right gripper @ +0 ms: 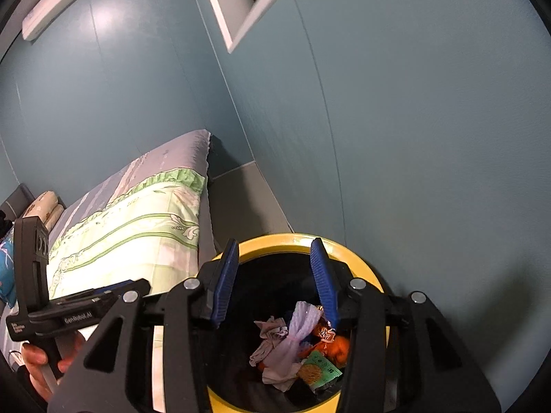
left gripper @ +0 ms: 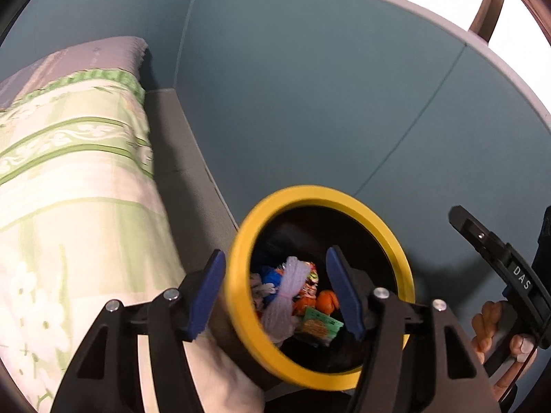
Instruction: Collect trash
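A black trash bin with a yellow rim is lifted and tilted. My left gripper straddles its near wall, one blue finger outside and one inside. Whether it clamps the wall I cannot tell. Inside lie a pale purple foam net, orange wrappers, a green packet and crumpled tissue. My right gripper is open and empty above the bin's mouth. It also shows in the left wrist view.
A bed with a green and white floral cover stands to the left. A blue-grey wall runs behind the bin. A narrow grey floor strip lies between bed and wall. Pillows lie at the far end.
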{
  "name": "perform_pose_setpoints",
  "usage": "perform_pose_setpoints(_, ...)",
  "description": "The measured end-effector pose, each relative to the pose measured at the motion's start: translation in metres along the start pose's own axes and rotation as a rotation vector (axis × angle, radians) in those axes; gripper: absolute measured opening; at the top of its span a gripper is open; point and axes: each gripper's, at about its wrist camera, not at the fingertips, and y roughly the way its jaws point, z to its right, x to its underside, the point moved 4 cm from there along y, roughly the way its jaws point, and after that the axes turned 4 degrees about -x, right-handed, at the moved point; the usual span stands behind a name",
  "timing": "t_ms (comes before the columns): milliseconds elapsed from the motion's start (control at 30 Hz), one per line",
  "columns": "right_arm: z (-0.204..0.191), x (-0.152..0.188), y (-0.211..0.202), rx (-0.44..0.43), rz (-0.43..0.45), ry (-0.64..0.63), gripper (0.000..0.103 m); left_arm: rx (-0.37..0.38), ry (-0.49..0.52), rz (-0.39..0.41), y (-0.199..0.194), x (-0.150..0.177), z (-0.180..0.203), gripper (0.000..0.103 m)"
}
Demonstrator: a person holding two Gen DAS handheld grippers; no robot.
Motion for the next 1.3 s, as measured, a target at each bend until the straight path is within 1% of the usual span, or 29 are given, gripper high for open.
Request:
perform_pose_setpoints(133, -0.020, -0.001, -0.008, -0.026, 0.009, -0.027, 0.041, -0.024, -0.051, 0.052, -0.035, 0.000, -0.033, 0.058)
perform_pose_setpoints(200, -0.037, -0.001, -0.009, -0.059, 0.004, -0.042, 0.041, -0.050, -0.070, 0.086, -0.056, 0.003, -0.052, 0.058)
perform_pose_setpoints(300, -0.069, 0.000, -0.011, -0.108, 0.006, -0.082, 0.042, -0.109, -0.106, 0.137, -0.089, 0.007, -0.088, 0.058)
perform_pose_setpoints(367, -0.090, 0.001, -0.011, -0.149, 0.001, -0.102, 0.042, -0.164, -0.130, 0.173, -0.115, 0.014, -0.112, 0.061)
perform_pose_setpoints(400, -0.104, 0.002, -0.012, -0.173, 0.000, -0.116, 0.043, -0.199, -0.146, 0.194, -0.131, 0.018, -0.125, 0.062)
perform_pose_setpoints(500, -0.143, 0.008, -0.012, -0.238, -0.011, -0.153, 0.048, -0.268, -0.182, 0.237, -0.168, 0.033, -0.156, 0.065)
perform_pose_setpoints(533, -0.154, 0.011, -0.013, -0.253, -0.013, -0.163, 0.048, -0.287, -0.193, 0.250, -0.180, 0.039, -0.162, 0.067)
perform_pose_setpoints(600, -0.182, 0.017, -0.015, -0.283, -0.016, -0.200, 0.049, -0.340, -0.220, 0.275, -0.203, 0.053, -0.179, 0.069)
perform_pose_setpoints(633, -0.197, 0.022, -0.016, -0.300, -0.018, -0.217, 0.051, -0.370, -0.235, 0.293, -0.218, 0.062, -0.190, 0.069)
perform_pose_setpoints(667, -0.208, 0.025, -0.016, -0.314, -0.020, -0.227, 0.053, -0.388, -0.242, 0.302, -0.227, 0.067, -0.192, 0.072)
perform_pose_setpoints(733, -0.230, 0.033, -0.019, -0.344, -0.028, -0.241, 0.064, -0.443, -0.265, 0.332, -0.250, 0.082, -0.206, 0.076)
perform_pose_setpoints(767, -0.238, 0.036, -0.020, -0.348, -0.026, -0.245, 0.067, -0.463, -0.273, 0.344, -0.259, 0.088, -0.210, 0.076)
perform_pose_setpoints(833, -0.257, 0.044, -0.028, -0.353, -0.016, -0.266, 0.079, -0.508, -0.294, 0.377, -0.283, 0.103, -0.219, 0.082)
perform_pose_setpoints(933, -0.275, 0.051, -0.042, -0.346, 0.018, -0.283, 0.090, -0.539, -0.314, 0.418, -0.312, 0.122, -0.223, 0.088)
perform_pose_setpoints(1000, -0.286, 0.054, -0.050, -0.339, 0.048, -0.296, 0.094, -0.551, -0.323, 0.456, -0.328, 0.131, -0.223, 0.090)
perform_pose_setpoints(1133, -0.294, 0.058, -0.068, -0.256, 0.129, -0.324, 0.095, -0.639, -0.284, 0.534, -0.354, 0.148, -0.209, 0.095)
perform_pose_setpoints(1200, -0.295, 0.062, -0.079, -0.270, 0.167, -0.309, 0.095, -0.666, -0.267, 0.560, -0.363, 0.154, -0.201, 0.095)
perform_pose_setpoints(1233, -0.295, 0.064, -0.082, -0.277, 0.175, -0.306, 0.095, -0.682, -0.261, 0.572, -0.367, 0.157, -0.195, 0.095)
perform_pose_setpoints(1300, -0.297, 0.066, -0.089, -0.281, 0.182, -0.303, 0.095, -0.687, -0.260, 0.586, -0.373, 0.162, -0.188, 0.095)
